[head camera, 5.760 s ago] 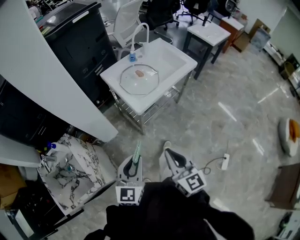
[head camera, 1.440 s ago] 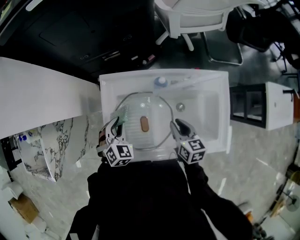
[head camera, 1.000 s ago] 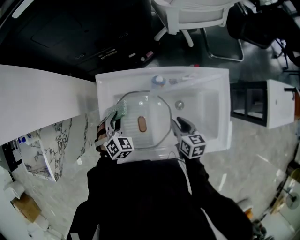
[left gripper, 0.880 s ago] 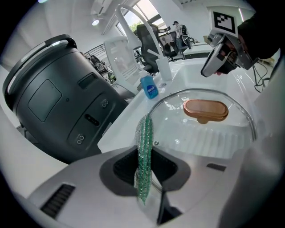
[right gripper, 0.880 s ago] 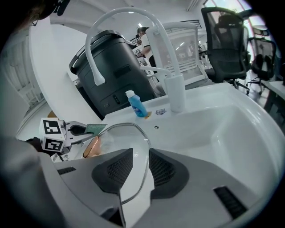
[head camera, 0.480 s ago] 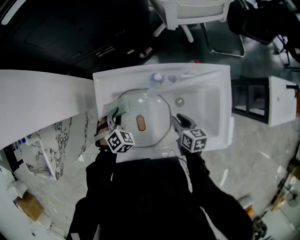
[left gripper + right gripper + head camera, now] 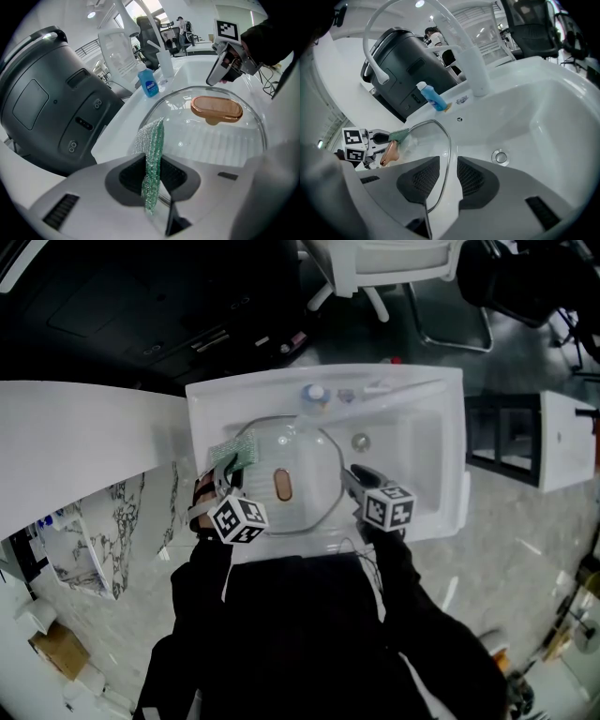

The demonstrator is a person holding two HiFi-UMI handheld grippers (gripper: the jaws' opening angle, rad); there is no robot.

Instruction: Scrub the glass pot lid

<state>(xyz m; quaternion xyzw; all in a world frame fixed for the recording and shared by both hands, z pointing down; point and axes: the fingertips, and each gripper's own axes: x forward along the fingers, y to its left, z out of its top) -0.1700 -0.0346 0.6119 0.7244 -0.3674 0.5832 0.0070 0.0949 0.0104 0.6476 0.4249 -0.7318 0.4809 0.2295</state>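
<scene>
Right gripper [image 7: 449,172]: jaws apart, straddling the metal rim of the glass lid [image 7: 423,140] (gap visible on both sides of the rim). Lid sits edge-on in the white sink [image 7: 548,112], brown handle [image 7: 389,153] at far side. Left gripper [image 7: 390,138] there, green scrub pad [image 7: 400,135] against the lid. Drain [image 7: 500,157] just right of the jaws.

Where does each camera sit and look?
Head view: on the person's head, looking down at the white sink, round glass pot lid, left claw, right claw, black sleeves.
Left gripper view: on the left claw, looking along its gripped green scrub cloth across the lid.
Right gripper view: on the right claw, jaws astride the lid's rim, facing the white tap.
Both gripper views share the blue soap bottle.
</scene>
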